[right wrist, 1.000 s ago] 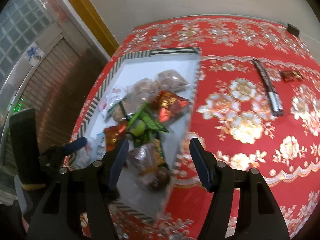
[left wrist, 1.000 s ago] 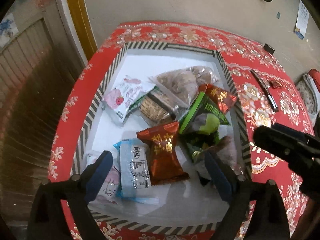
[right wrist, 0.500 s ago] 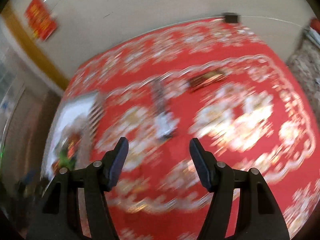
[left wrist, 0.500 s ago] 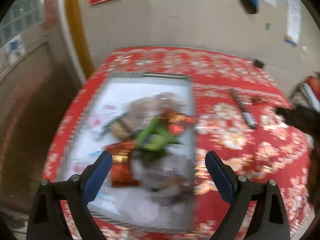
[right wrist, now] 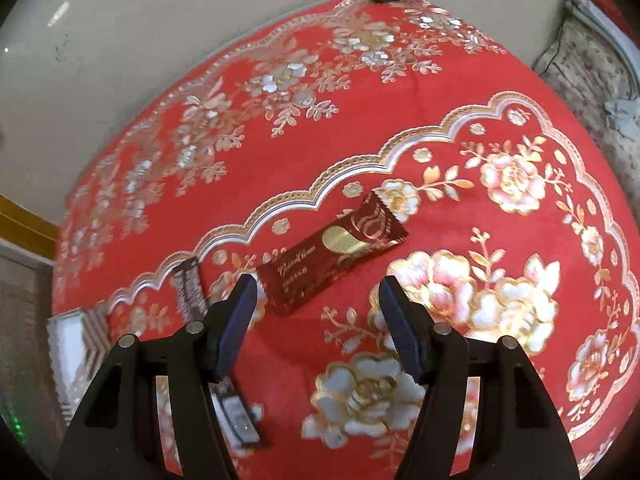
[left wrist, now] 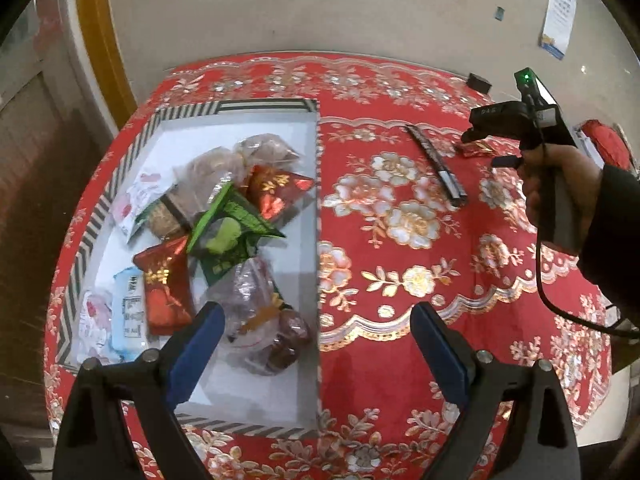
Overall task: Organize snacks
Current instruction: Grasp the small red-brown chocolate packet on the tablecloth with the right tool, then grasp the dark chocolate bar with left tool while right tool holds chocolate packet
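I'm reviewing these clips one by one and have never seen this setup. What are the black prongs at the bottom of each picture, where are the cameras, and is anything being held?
There is no robot: a person holds a two-finger gripper in each hand, with a fisheye camera on each looking along its fingers. The left view shows the open left gripper above a red flowered tablecloth and a shallow box already holding many snack packets. It also shows the person's right hand carrying the other gripper. The right view shows the open right gripper hovering near a dark red snack bar on the cloth, with a long dark wrapped stick to its left. Neither gripper holds anything.
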`<state>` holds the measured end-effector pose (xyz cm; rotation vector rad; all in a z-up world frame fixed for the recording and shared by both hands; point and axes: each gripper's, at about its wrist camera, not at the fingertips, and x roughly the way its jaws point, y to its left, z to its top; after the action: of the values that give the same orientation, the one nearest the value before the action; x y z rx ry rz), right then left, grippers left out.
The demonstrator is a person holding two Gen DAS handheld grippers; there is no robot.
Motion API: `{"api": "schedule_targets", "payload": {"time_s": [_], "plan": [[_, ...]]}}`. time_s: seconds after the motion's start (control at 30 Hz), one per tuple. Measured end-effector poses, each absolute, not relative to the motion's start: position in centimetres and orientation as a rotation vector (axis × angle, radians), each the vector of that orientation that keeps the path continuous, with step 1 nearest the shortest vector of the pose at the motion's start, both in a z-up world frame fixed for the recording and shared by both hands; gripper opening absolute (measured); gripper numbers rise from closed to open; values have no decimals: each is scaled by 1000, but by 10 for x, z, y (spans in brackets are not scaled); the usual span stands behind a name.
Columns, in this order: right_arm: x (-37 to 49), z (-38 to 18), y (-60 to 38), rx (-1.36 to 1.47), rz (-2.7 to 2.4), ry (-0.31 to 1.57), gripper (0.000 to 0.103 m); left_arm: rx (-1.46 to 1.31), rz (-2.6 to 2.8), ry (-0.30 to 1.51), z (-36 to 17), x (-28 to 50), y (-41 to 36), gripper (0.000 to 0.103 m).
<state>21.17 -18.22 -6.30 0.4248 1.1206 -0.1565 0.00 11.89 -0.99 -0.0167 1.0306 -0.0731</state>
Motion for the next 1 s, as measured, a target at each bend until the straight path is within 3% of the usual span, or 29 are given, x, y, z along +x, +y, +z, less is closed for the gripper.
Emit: {"api": "schedule_targets", "payload": {"time_s": [0.2,0.37,0.67,0.83,1.0], "plan": [[239,-64,-176,365,-230,1104,64,-57,-93,1037,-14,2,124,95],[245,-65,-173,224,-270,1102,27,-105,-118,1047,-17,6,126,95],[193,-64,-189,176,-114,1093,24,-28,-187,1066,-9,44,80,95],[135,-64,-200,164,-48,1115,24,10,-249,1039,-3,109,21,95],[81,-66,-204,174,6,1144,24,-88,-187,1149,-39,184,-22,95]]}}
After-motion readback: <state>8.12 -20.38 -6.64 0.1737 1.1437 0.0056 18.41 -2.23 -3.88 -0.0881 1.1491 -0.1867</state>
